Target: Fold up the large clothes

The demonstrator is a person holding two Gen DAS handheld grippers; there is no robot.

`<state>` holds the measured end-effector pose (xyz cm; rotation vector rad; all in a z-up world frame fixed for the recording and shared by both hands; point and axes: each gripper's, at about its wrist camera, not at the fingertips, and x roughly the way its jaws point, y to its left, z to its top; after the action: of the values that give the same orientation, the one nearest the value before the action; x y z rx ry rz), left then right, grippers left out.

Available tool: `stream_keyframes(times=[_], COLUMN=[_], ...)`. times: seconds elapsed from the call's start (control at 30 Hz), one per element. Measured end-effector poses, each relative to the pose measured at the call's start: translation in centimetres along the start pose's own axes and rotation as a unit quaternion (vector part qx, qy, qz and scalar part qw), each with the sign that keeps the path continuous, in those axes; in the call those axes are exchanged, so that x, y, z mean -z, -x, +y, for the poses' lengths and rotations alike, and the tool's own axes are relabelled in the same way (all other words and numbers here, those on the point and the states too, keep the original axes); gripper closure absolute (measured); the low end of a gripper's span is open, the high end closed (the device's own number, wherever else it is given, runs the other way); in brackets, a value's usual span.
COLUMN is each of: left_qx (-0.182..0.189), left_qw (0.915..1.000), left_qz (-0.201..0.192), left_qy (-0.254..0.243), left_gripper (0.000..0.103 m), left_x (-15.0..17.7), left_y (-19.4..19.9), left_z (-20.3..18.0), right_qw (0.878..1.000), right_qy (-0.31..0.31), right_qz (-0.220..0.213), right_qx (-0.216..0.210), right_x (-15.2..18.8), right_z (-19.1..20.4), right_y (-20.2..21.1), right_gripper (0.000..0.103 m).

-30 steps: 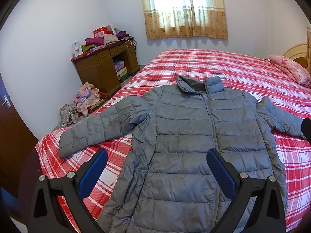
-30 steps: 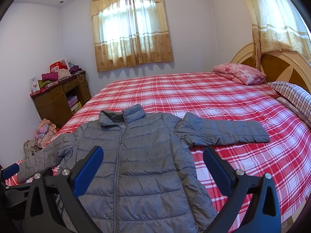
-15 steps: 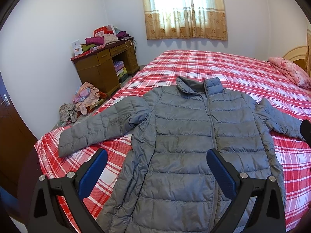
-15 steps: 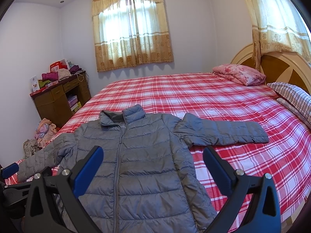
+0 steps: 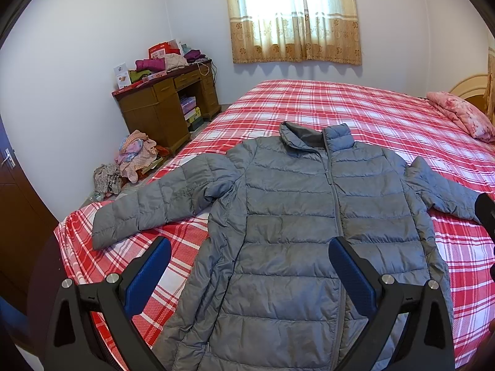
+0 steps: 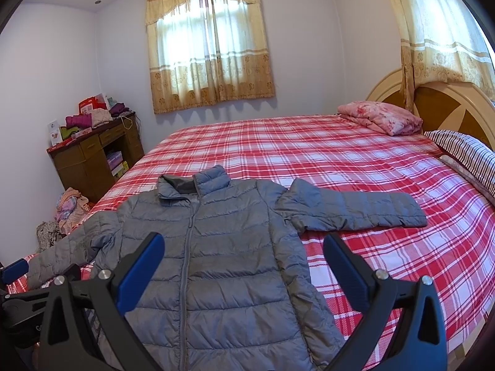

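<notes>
A grey quilted jacket (image 5: 294, 216) lies flat and zipped, front up, on the red plaid bed (image 5: 340, 108), both sleeves spread out sideways. It also shows in the right wrist view (image 6: 216, 247). My left gripper (image 5: 249, 266) is open and empty, held above the jacket's lower left part. My right gripper (image 6: 244, 262) is open and empty, held above the jacket's lower right part. The right sleeve (image 6: 355, 210) stretches toward the headboard side. The left sleeve (image 5: 161, 201) reaches the bed's left edge.
A wooden desk (image 5: 161, 108) piled with clothes and boxes stands by the left wall, with a clothes heap (image 5: 133, 157) on the floor. A pink folded quilt (image 6: 380, 117) and striped pillow (image 6: 464, 151) lie near the headboard (image 6: 433, 99). A brown door (image 5: 15, 216) is at far left.
Both views shift only slightly; the jacket lies the same and both grippers stay open.
</notes>
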<state>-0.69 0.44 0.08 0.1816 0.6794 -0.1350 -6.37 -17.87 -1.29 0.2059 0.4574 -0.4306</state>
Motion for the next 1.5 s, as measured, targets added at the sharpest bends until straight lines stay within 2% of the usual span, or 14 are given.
stream_keyframes(times=[0.37,0.87,1.5], left_qx=[0.009,0.012,0.007], left_qw=[0.9999,0.9999,0.9999], left_qz=[-0.005,-0.008,0.009], left_qy=[0.006,0.005,0.0], left_gripper=[0.001,0.001,0.001], left_x=[0.0,-0.2,-0.9], left_y=[0.2,0.6,-1.3], left_z=[0.4,0.4,0.3], right_qw=[1.0,0.999,0.998], right_qy=[0.008,0.005,0.004], right_qz=[0.02,0.032,0.054], right_qx=[0.018,0.014,0.013], right_x=[0.0,-0.3,-0.3], right_z=[-0.1,0.1,0.0], right_y=[-0.9,-1.4,-3.1], right_gripper=[0.0,0.0,0.0])
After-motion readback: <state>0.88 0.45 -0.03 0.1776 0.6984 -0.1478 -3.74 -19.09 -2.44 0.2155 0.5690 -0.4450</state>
